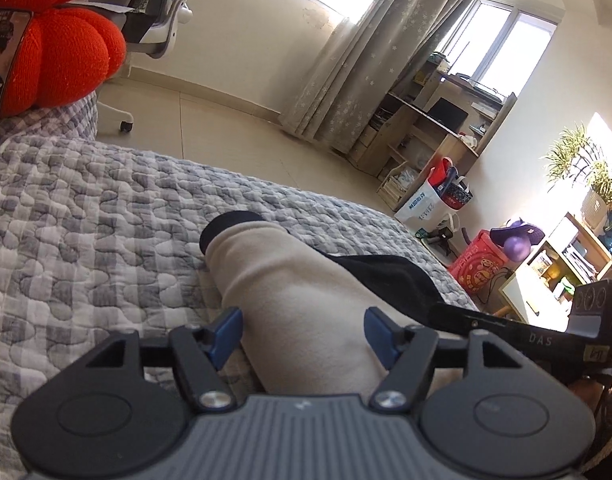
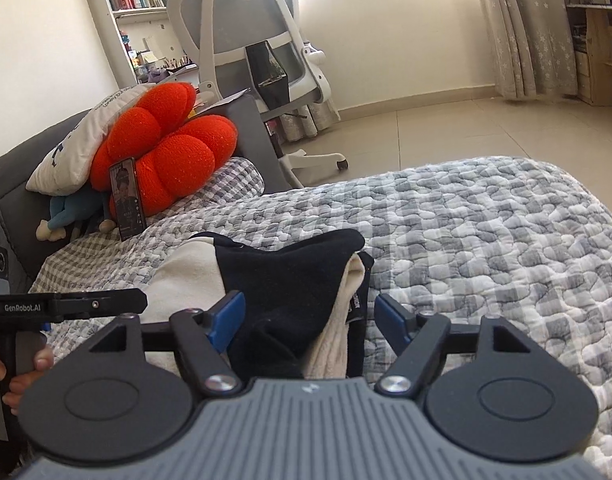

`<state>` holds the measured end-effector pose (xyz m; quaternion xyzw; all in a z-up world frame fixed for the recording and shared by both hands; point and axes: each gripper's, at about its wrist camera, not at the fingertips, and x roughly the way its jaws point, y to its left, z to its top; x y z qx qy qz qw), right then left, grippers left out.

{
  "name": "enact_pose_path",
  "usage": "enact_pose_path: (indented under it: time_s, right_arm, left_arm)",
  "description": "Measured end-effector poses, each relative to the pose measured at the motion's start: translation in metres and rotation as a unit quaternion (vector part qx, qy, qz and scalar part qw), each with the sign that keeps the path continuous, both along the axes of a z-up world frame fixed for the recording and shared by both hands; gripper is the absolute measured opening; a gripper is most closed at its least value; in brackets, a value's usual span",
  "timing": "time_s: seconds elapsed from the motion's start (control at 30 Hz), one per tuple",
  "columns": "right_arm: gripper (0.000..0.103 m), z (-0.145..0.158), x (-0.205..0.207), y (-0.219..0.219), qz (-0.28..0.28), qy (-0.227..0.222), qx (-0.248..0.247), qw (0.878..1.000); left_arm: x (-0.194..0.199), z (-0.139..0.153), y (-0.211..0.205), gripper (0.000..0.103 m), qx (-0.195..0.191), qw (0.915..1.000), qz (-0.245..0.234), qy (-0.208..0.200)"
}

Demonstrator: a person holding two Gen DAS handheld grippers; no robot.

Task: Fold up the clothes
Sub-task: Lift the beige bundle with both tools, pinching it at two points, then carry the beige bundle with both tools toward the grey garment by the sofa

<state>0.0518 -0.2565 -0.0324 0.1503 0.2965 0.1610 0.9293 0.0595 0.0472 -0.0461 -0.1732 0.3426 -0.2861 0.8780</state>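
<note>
Beige-and-black garment (image 1: 306,300) lies between both spread claws, left (image 1: 302,332) and right (image 2: 310,320); its near end hidden.

My left claw (image 1: 302,330) open, blue pads apart, tilted down. My right claw (image 2: 308,316) also open, pads not pressing anything. My hand (image 2: 22,364) grips left handle.

1 garment (image 2: 290,280), 2 tongs (image 1: 302,330) (image 2: 308,318), 1 red cushion (image 2: 166,148), 1 office chair (image 2: 258,36).
</note>
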Motion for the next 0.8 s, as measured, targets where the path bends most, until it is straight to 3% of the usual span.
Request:
enact_pose_path:
  time_s: [0.13,0.27,0.43,0.57,0.67,0.73,0.8]
  right_arm:
    - [0.077,-0.008,0.005,-0.015,-0.006,0.048,0.07,0.996]
    - [0.078,-0.016,0.011,-0.027,-0.007,0.095,0.143,0.985]
    - [0.078,-0.019,0.013,-0.039,-0.009,0.109,0.205,0.973]
    - [0.078,-0.02,0.015,-0.042,-0.008,0.11,0.225,0.968]
    - [0.076,-0.019,0.017,-0.038,-0.004,0.105,0.215,0.971]
    - [0.071,-0.02,0.017,-0.034,-0.004,0.101,0.206,0.973]
    - [0.055,-0.02,0.018,-0.03,-0.006,0.104,0.199,0.974]
  left_arm:
    - [0.007,-0.009,0.004,0.069,-0.025,0.9988,-0.005,0.042]
    - [0.015,-0.016,0.007,0.069,-0.05,0.996,-0.005,0.074]
    - [0.022,-0.029,0.007,0.067,-0.082,0.9904,-0.002,0.111]
    - [0.021,-0.037,0.001,0.067,-0.097,0.9892,0.008,0.11]
    - [0.018,-0.039,-0.004,0.067,-0.098,0.9896,0.019,0.103]
    - [0.014,-0.038,-0.009,0.063,-0.088,0.9914,0.028,0.093]
    - [0.011,-0.036,-0.014,0.056,-0.077,0.9928,0.037,0.084]
